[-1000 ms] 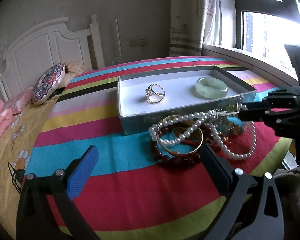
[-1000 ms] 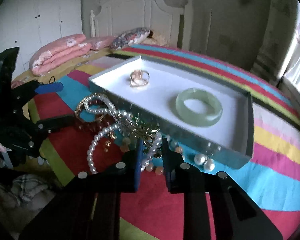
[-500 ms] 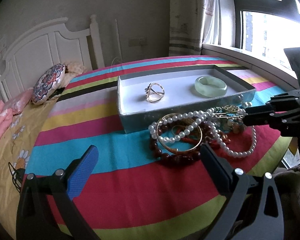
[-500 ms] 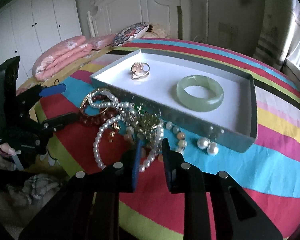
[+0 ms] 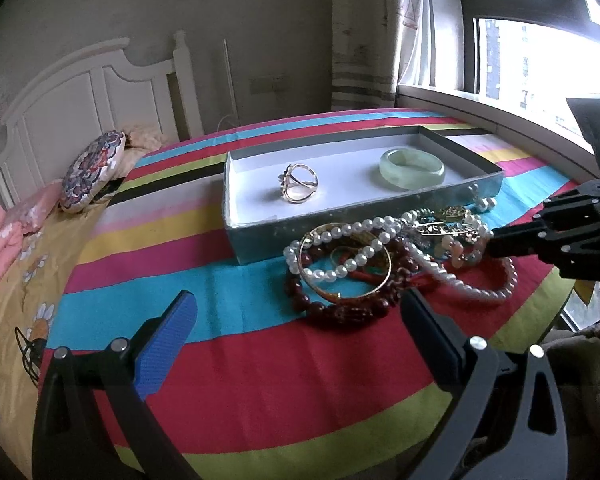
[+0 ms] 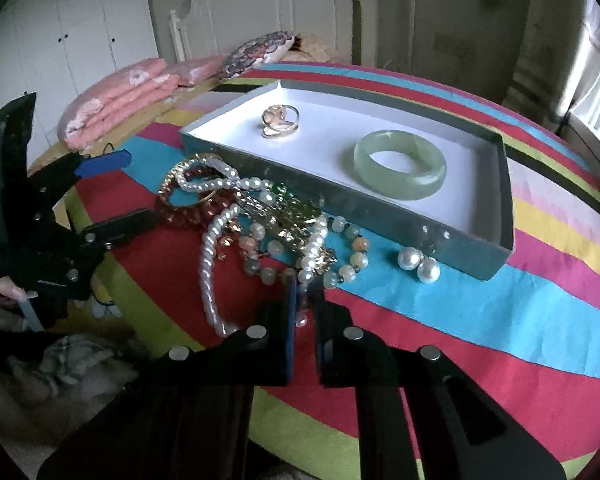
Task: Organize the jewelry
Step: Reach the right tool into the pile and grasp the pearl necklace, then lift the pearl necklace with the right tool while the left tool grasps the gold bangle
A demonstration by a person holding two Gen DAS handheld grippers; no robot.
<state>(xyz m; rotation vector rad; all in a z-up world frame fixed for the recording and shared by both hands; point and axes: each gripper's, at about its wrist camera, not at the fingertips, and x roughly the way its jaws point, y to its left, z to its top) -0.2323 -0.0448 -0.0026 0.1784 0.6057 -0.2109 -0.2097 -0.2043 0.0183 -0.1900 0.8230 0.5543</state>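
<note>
Jewelry pile (image 5: 396, 256) lies tangled on the striped bedspread (image 5: 260, 380), touching the near wall of the tray (image 5: 340, 216); inside the tray sit a gold ring (image 5: 299, 182) and jade bangle (image 5: 412, 168), well apart; left tongs (image 5: 300, 332) spread wide, holding nothing; right tongs (image 6: 304, 304) pinch a pearl strand (image 6: 212, 276) at the pile's near edge.

In the left wrist view, bare striped cloth (image 5: 260, 380) fills the lower centre between the fingers. The jewelry pile (image 5: 380, 264) crowds centre right, touching the box (image 5: 340, 220) wall behind it. Inside the box, open white floor lies between the ring (image 5: 299, 183) and bangle (image 5: 412, 168). The right gripper (image 5: 496, 242) blocks the right edge.
</note>
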